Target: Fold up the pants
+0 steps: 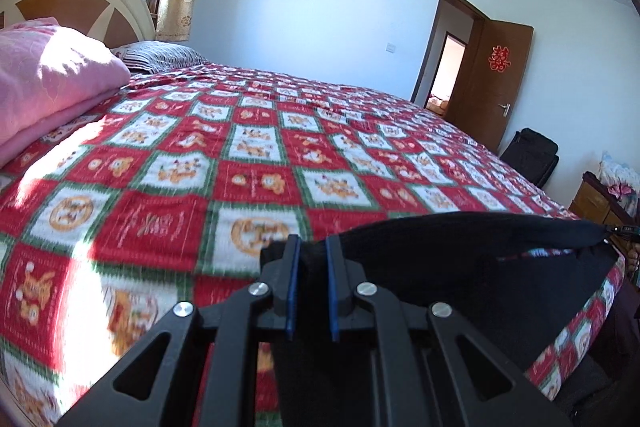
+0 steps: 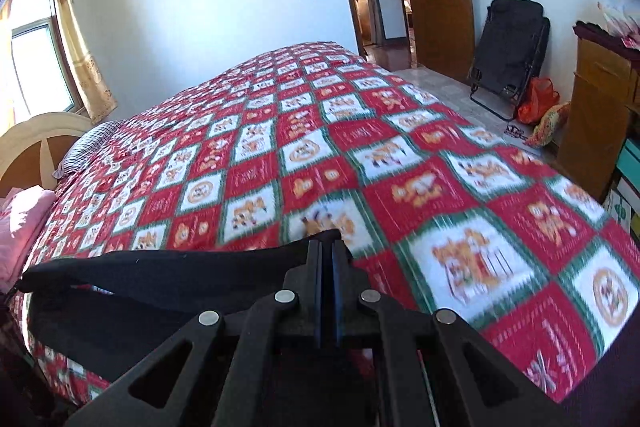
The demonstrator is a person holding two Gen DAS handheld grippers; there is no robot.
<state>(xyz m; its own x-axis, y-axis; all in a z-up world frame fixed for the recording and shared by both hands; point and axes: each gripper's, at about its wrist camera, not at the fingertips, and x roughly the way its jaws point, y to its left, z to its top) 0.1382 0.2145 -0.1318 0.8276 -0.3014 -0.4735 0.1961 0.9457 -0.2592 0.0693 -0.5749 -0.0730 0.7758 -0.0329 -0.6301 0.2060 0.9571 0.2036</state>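
Observation:
Black pants (image 1: 460, 247) hang stretched between my two grippers above the near edge of the bed. My left gripper (image 1: 313, 247) is shut on one end of the waistband, with black cloth bunched between its blue pads. The band runs right to the other gripper, whose tip shows at the far right (image 1: 624, 227). In the right wrist view my right gripper (image 2: 328, 247) is shut tight on the other end of the pants (image 2: 168, 271), which stretch away to the left. The rest of the pants hangs down below the band, mostly hidden by the gripper bodies.
The bed has a red, white and green checkered cover (image 1: 248, 147). A folded pink quilt (image 1: 52, 83) and a striped pillow (image 1: 160, 55) lie by the headboard. A black folding chair (image 2: 508, 47), orange bag (image 2: 536, 99) and wooden cabinet (image 2: 600, 99) stand beyond the bed's foot.

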